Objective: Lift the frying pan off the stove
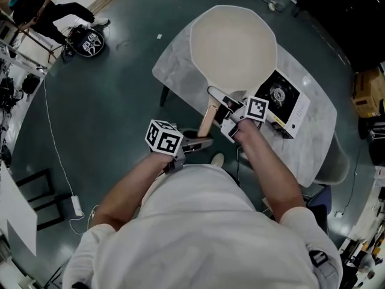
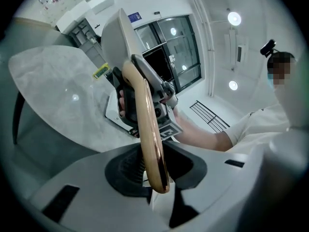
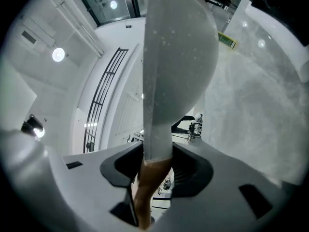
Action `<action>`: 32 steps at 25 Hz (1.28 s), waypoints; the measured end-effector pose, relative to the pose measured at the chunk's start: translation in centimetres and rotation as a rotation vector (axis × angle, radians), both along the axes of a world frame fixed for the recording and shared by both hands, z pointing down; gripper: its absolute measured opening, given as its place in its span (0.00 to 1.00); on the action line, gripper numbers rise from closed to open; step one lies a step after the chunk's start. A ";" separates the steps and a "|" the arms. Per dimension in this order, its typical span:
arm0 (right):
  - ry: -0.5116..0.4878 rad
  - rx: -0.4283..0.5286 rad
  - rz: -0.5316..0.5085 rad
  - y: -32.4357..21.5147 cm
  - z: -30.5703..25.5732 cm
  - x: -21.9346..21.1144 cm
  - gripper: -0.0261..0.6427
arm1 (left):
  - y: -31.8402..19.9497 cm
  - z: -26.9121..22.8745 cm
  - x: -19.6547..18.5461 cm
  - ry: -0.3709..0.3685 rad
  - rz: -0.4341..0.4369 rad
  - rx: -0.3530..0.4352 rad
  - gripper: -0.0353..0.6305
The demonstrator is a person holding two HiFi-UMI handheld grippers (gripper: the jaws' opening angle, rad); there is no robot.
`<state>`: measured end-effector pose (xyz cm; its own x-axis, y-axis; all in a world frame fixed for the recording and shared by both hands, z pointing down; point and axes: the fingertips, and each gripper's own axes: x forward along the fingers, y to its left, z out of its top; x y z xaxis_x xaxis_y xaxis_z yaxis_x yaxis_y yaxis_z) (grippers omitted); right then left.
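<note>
Though apparently lifted clear of the stove [image 1: 283, 98], carries the frying pan [image 1: 231, 47] by its handle [image 1: 209, 122] alone, above the tabletop [image 1: 319, 137] and just beside the burner plate. Pinches the handle's free wooden end in the left tool [image 1: 198, 142]; clamps the neck next to the bowl in the right tool [image 1: 224, 112].

Likely trouble from here:
- Rolling about the rounded handle, with the wide bowl hanging well beyond both grips.
- Sliding through the left jaws on that glossy, curved wood.
- Dipping nose-down onto the stove or tabletop upon any slackening.

Calls for a firm squeeze on both, level wrists, and no twisting of one grip against the other. Looks empty from above, so no spill expected.
</note>
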<state>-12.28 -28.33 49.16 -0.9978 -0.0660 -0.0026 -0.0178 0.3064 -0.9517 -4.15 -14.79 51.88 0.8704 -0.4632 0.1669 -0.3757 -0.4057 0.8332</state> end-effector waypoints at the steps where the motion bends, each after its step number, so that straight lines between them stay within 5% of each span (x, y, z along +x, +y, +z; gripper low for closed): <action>1: -0.002 -0.002 -0.012 0.2 -0.3 -0.2 0.31 | 0.1 -0.3 -0.1 0.001 -0.013 0.000 0.21; 9: -0.009 -0.015 -0.082 1.5 -1.4 -1.7 0.31 | 0.8 -1.8 -0.5 0.010 -0.087 0.001 0.21; 17: 0.015 -0.007 -0.115 8.2 -0.9 -12.2 0.31 | 7.3 -1.5 -10.7 0.046 -0.113 0.014 0.21; 32: 0.031 0.031 -0.131 8.3 -1.2 -12.8 0.31 | 7.3 -1.5 -11.2 0.051 -0.101 0.027 0.21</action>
<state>-25.04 -20.00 47.98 -0.9975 0.0649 0.0282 -0.0047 0.3371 -0.9415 -15.40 -7.51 50.34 0.8262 -0.5525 0.1102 -0.3733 -0.3904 0.8416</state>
